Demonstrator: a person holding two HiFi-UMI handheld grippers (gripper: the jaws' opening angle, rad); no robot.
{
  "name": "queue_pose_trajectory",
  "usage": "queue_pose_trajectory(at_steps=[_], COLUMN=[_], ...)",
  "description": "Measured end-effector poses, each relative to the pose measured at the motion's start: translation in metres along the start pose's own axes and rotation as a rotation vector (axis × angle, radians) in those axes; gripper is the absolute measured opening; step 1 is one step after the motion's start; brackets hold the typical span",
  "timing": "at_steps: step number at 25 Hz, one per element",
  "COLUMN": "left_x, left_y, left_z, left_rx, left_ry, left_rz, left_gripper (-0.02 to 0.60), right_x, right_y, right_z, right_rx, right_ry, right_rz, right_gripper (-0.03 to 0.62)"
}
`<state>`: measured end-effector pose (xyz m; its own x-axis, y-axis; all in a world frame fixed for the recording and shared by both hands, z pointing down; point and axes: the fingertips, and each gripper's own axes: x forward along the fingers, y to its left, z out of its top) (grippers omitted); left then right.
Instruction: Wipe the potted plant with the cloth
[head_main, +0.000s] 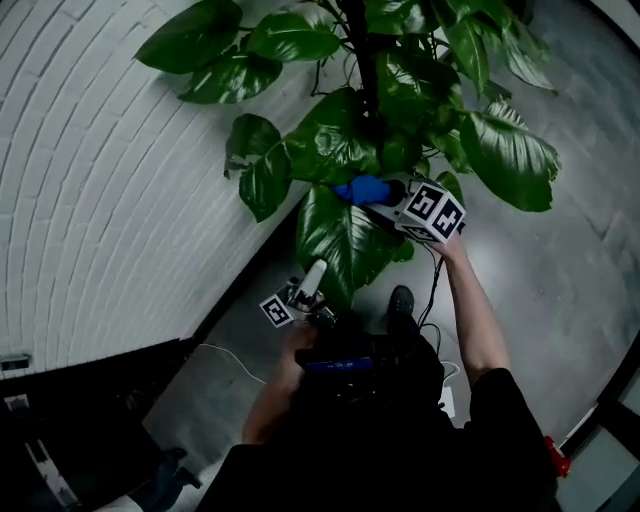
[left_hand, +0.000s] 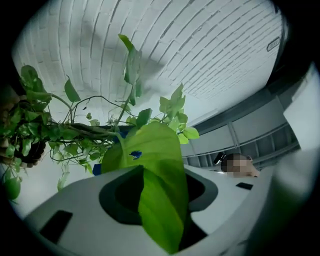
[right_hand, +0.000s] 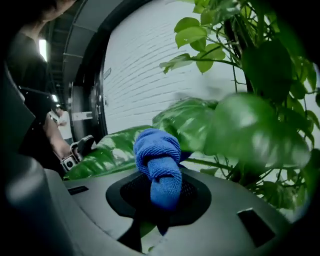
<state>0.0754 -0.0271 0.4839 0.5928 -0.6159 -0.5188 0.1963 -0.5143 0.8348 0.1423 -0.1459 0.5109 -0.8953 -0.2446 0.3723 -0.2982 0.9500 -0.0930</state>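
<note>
The left gripper (head_main: 314, 277) is clamped on the tip of a large glossy green leaf (head_main: 342, 238) of the leafy potted plant (head_main: 380, 90) beside the white brick wall (head_main: 100, 180). The right gripper (head_main: 388, 194) pinches a bunched blue microfibre cloth (head_main: 362, 189) near that leaf's base. Tugging the tip too hard could tear the leaf or snap its stem. No pot shows in any view.

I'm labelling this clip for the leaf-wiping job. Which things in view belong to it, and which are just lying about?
Job: potted plant, blue cloth held by right gripper, leaf held by left gripper.
Lying about: white cable on floor, red object.
</note>
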Motion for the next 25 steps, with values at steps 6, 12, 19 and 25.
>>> queue_pose_trajectory(at_steps=[6, 12, 19, 25], left_x=[-0.002, -0.004, -0.017, -0.014], left_y=[-0.004, -0.007, 0.0, 0.01], left_z=[0.002, 0.011, 0.009, -0.02], left_rx=[-0.026, -0.083, -0.07, 0.123], left_ry=[-0.049, -0.116, -0.101, 0.083], left_rz=[-0.038, -0.095, -0.064, 0.065], left_gripper=[0.163, 0.163, 0.163, 0.238], right_x=[-0.01, -0.018, -0.088, -0.11], right_y=[0.049, 0.095, 0.089, 0.029], right_z=[-0.037, -0.066, -0.03, 0.011], right_rx=[0.103, 0.073, 0.157, 0.007], right_ry=[-0.037, 0.013, -0.258, -0.246], right_rz=[0.13, 0.234, 0.237, 0.0], right_gripper=[0.107, 0.107, 0.107, 0.107])
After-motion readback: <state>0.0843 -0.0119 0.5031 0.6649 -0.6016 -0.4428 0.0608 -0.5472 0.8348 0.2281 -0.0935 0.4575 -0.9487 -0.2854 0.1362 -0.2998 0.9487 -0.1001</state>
